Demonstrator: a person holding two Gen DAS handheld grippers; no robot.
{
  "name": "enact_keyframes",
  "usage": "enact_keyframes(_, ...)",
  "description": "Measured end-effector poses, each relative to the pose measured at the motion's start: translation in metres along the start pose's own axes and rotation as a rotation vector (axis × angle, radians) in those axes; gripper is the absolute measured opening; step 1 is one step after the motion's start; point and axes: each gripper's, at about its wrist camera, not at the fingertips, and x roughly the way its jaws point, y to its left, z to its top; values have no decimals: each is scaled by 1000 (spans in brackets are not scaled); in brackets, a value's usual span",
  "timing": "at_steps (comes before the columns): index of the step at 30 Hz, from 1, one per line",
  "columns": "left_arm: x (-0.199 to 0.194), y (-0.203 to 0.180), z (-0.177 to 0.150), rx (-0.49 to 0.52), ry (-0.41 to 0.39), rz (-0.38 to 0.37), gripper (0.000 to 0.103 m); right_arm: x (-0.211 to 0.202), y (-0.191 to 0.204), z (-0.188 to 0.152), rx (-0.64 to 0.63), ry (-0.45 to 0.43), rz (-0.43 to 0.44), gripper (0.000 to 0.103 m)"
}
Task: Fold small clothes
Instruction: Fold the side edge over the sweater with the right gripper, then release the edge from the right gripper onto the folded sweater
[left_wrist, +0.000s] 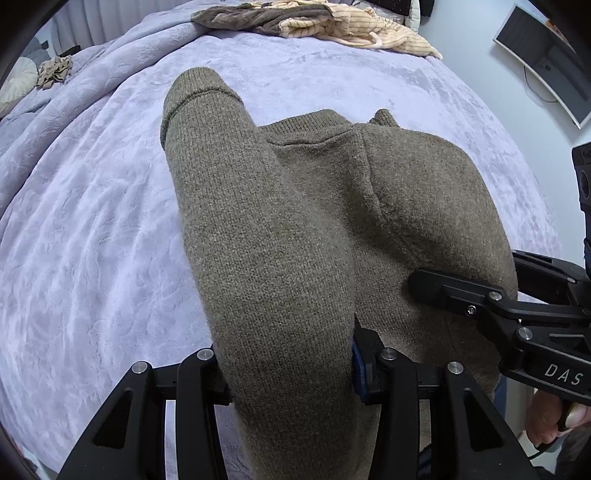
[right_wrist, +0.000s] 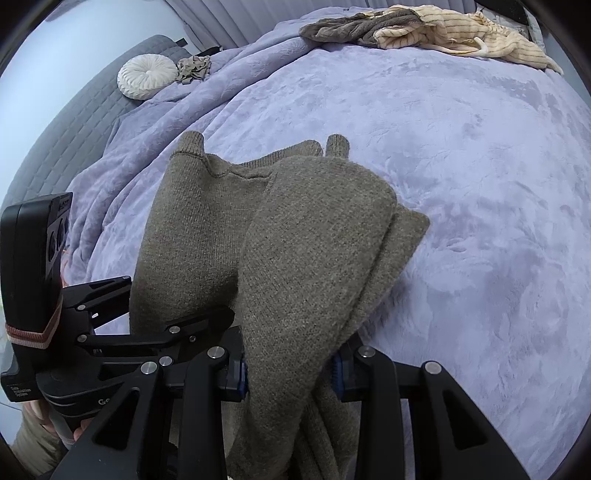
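An olive-brown knit sweater (left_wrist: 406, 206) lies on the lavender bedspread (left_wrist: 92, 229), its sleeves folded over the body. My left gripper (left_wrist: 291, 373) is shut on a folded part of the sweater at the near edge. My right gripper (right_wrist: 290, 369) is shut on another fold of the sweater (right_wrist: 314, 258). The right gripper also shows in the left wrist view (left_wrist: 480, 295), resting at the sweater's right side. The left gripper shows in the right wrist view (right_wrist: 177, 332), at the sweater's left side. The fingertips are hidden by cloth.
A heap of brown and cream striped clothes (left_wrist: 314, 18) lies at the bed's far edge. A round white cushion (right_wrist: 147, 75) and a small beige cloth (right_wrist: 194, 68) lie far left. A monitor (left_wrist: 543, 62) stands at the right.
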Motion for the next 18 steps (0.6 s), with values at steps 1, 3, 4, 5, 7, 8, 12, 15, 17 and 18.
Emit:
enact_keyframes(1, -4, 0, 1, 2, -4, 0, 47, -5, 2, 1, -6, -5, -2, 35)
enact_keyframes(3, -10, 0, 2, 12, -10, 10, 47, -12, 6, 4, -8, -8, 5, 35)
enact_keyframes(4, -12, -1, 2, 19, -14, 17, 47, -16, 7, 3, -9, -9, 9, 35)
enact_keyframes(5, -11, -1, 1, 26, -15, 21, 47, -18, 8, 3, -11, -10, 10, 35)
enact_keyframes(7, -6, 0, -2, 27, -5, 18, 47, -17, 9, 2, -17, -8, 5, 35)
enact_keyframes(8, 0, 2, -2, 23, 6, 15, 47, -13, 8, 1, -16, -3, 1, 35)
enact_keyframes(12, 19, 1, -7, 51, 12, 58, 50, 5, -6, 1, 8, 14, -23, 35)
enact_keyframes(15, 29, 2, -11, 80, 1, 121, 68, 17, -22, 2, 38, 20, -19, 35)
enact_keyframes(17, 33, 7, -14, 76, -13, 130, 80, 26, -37, 2, 73, 29, -6, 40)
enact_keyframes(18, 34, 11, -15, 69, -20, 131, 83, 31, -45, 3, 89, 34, 0, 46)
